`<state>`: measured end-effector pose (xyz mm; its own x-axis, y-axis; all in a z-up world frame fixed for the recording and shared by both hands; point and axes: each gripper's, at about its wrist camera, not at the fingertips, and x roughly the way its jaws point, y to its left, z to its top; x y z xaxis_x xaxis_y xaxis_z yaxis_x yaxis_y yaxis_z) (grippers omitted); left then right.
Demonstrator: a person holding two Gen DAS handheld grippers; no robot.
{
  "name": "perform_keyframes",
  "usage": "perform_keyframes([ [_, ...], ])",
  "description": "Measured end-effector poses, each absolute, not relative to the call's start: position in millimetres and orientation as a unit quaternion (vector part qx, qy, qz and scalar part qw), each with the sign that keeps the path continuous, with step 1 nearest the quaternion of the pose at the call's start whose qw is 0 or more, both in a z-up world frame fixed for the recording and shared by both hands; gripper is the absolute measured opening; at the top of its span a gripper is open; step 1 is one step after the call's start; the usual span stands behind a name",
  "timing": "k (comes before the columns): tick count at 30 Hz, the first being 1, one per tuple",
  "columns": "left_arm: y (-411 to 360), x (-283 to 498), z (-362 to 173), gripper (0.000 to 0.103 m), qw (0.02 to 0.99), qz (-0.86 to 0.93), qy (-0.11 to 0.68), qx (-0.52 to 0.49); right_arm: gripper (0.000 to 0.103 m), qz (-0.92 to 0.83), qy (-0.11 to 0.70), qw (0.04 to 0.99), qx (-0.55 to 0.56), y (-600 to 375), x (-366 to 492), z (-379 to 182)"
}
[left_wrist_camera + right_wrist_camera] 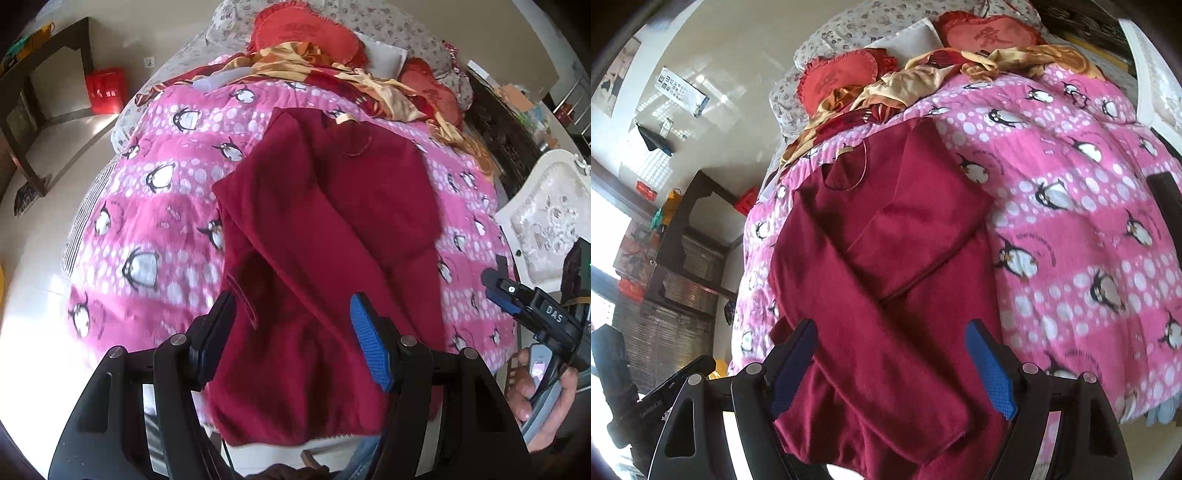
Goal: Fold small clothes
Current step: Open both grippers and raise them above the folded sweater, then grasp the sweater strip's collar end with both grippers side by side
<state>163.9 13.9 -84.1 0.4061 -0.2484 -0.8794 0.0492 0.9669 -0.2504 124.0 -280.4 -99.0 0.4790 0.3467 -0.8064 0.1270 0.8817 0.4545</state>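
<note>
A dark red long-sleeved top (325,236) lies on a pink penguin-print blanket (155,221), neckline far, hem near me, both sleeves folded across the body. My left gripper (291,332) is open above the near hem, with nothing between the jaws. My right gripper (890,362) is open over the lower part of the top (886,240), above the crossed sleeve. The right gripper also shows at the right edge of the left wrist view (524,299), held by a hand beside the blanket.
The blanket (1071,221) covers a bed with red heart cushions (306,29), a gold-red cloth (332,70) and a white pillow at the far end. A white upholstered chair (546,221) stands right. A dark wooden shelf (690,240) and a red bag (105,90) stand left.
</note>
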Motion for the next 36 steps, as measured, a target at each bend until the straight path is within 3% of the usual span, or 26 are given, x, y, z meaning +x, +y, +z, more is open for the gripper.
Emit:
perform_keyframes([
  [10,33.9,233.4,-99.7,0.064,0.826,-0.056,0.551,-0.101,0.08,0.086,0.51,0.831,0.205,-286.2,171.8,-96.5],
  [22,43.9,239.3,-80.5,0.064,0.831,-0.06,0.546,-0.088,0.08,0.099,0.56,0.791,0.225,-280.5,247.7,-127.9],
  [36,50.8,349.8,-133.2,0.064,0.799,-0.056,0.591,-0.091,0.08,0.103,0.543,0.801,0.231,-278.8,283.3,-136.9],
])
